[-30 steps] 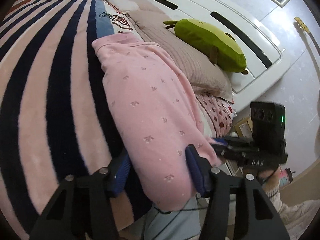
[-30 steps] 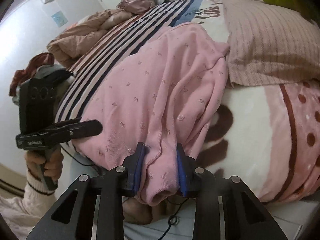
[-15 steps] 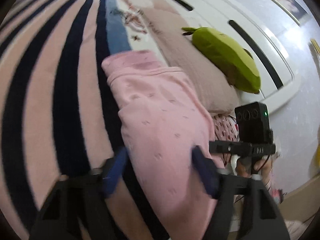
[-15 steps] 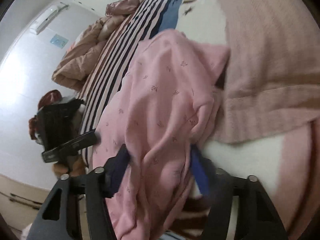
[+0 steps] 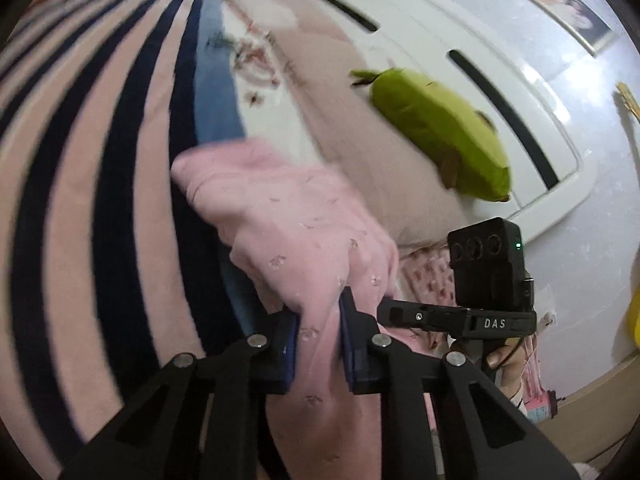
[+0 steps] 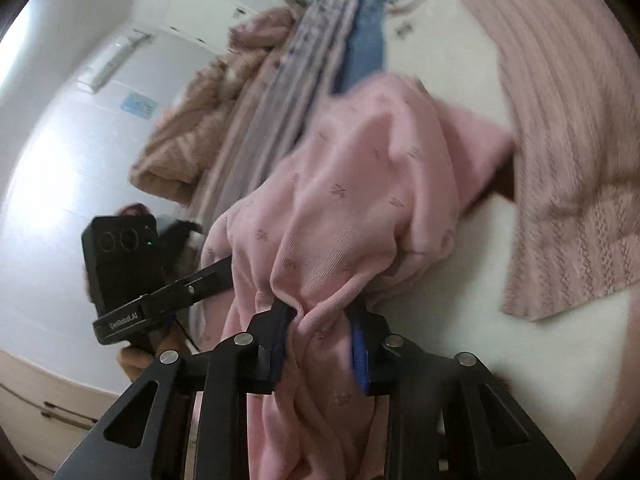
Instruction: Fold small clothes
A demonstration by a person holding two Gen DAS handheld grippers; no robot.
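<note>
A small pink garment [image 5: 288, 220] with a tiny sprig print lies bunched on the bed, its near edge hanging off the side. My left gripper [image 5: 319, 320] is closing, its blue pads pressed on a gathered fold of the near left corner. In the right wrist view the same pink garment [image 6: 360, 184] runs away from me, and my right gripper [image 6: 320, 328] is closing too, pinching a wrinkled bunch of the hem. Each gripper shows in the other's view: the right one [image 5: 404, 314] beside my left, the left one [image 6: 216, 270] at the cloth's left edge.
The bed carries a pink and navy striped blanket [image 5: 80, 160], a ribbed beige pillow [image 6: 560, 140] and a green plush toy [image 5: 440, 132] by the white headboard [image 5: 460, 32]. A crumpled tan blanket [image 6: 192, 132] lies further along. A hand [image 6: 136, 360] grips the left tool.
Both grippers moved forward along the bed and closed from wide apart onto the near edge of the pink garment, which has bunched up and shortened toward the pillow.
</note>
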